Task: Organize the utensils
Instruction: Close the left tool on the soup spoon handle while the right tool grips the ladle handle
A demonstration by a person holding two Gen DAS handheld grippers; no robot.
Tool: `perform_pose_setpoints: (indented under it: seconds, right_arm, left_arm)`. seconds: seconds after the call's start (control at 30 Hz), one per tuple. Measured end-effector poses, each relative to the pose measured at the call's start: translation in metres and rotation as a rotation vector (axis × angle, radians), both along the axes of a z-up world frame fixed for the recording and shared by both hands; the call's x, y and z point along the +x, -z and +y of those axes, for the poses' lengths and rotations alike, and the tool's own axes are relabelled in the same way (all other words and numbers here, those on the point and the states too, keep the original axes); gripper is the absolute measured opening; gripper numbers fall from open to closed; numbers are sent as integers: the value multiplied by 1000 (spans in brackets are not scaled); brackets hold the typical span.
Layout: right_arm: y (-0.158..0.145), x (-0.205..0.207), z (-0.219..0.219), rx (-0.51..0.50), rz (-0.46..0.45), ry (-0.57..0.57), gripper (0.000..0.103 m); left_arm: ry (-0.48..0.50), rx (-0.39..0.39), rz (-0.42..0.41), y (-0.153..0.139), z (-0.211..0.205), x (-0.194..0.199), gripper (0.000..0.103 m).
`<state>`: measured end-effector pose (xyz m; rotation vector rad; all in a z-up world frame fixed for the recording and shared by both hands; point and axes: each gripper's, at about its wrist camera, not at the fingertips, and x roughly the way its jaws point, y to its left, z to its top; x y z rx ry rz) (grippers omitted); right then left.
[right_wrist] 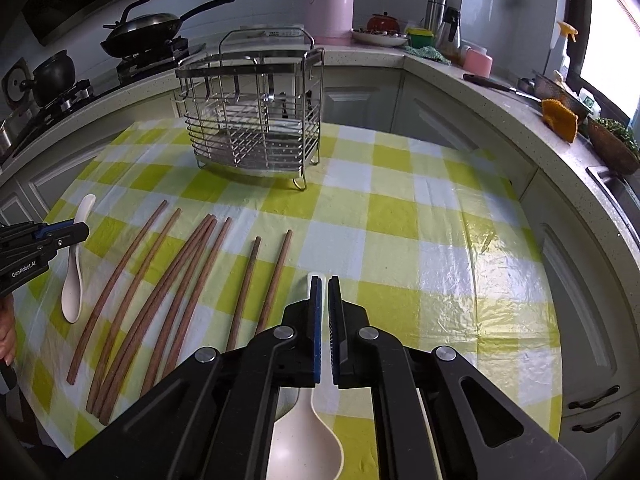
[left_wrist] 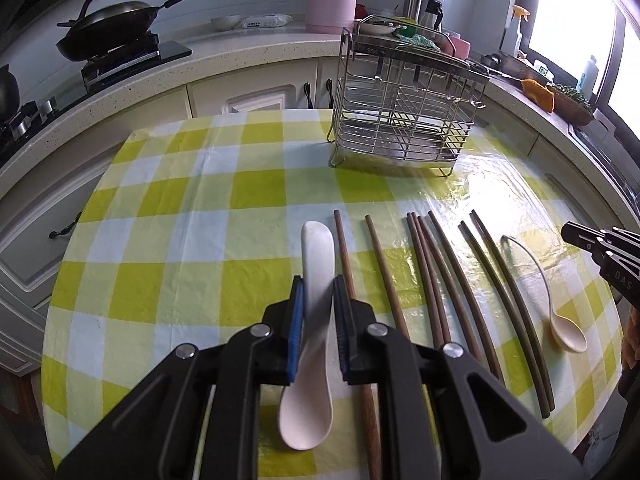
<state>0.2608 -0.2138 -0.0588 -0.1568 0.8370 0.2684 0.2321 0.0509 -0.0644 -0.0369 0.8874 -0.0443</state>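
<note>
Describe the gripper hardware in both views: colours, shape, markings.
Both grippers, left and right, are matte black plastic linkages with silver pivot pins and flat fingers faced with ribbed blue pads. Side-on, the left body reads "GenRobot.AI" in white; the right shows "DAS". No cables or sleeves visible.

Left wrist view: mounted just behind the left gripper [left_wrist: 318, 312], angled steeply down over the checked surface [left_wrist: 168, 208], close above it, facing the wire rack [left_wrist: 404, 108] from its left. Right wrist view: mounted just behind the right gripper [right_wrist: 325, 320], likewise tilted down and close, facing the same rack [right_wrist: 256, 116] from its right. Shared by both: the rack, the row of chopsticks [left_wrist: 436, 272] in front of the rack, the stove pan [left_wrist: 112, 20] behind the rack. Each gripper caught at the edge of the other view.
</note>
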Motion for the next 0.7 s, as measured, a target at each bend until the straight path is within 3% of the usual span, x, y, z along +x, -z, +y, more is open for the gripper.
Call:
perform_pose_setpoints:
  seconds: [0.1,0.13,0.17,0.23,0.53,0.63,0.7]
  right_arm:
    - [14,6,-8,1,45,36,10]
    - [19,8,-9,-4,62,43,19]
    - [24,10,-11,-5,72,51,41]
    - [29,13,-13,5,76,50,67]
    - [46,38,1,-27,142,-31,45]
    - [54,43,3,-34,163,-56,17]
    - [50,38,5,-35,140,-68,9]
  left_arm:
    - [4,16,17,9,-2,1,14]
    - [7,13,25,13,-2,2,14]
    - [11,11,34,16,-2,3,14]
    - [13,7,45,21,-3,5,14]
    - [-1,-8,53,23,2,16,14]
    - [4,-9,50,21,1,17,14]
    - [8,-12,46,18,0,17,14]
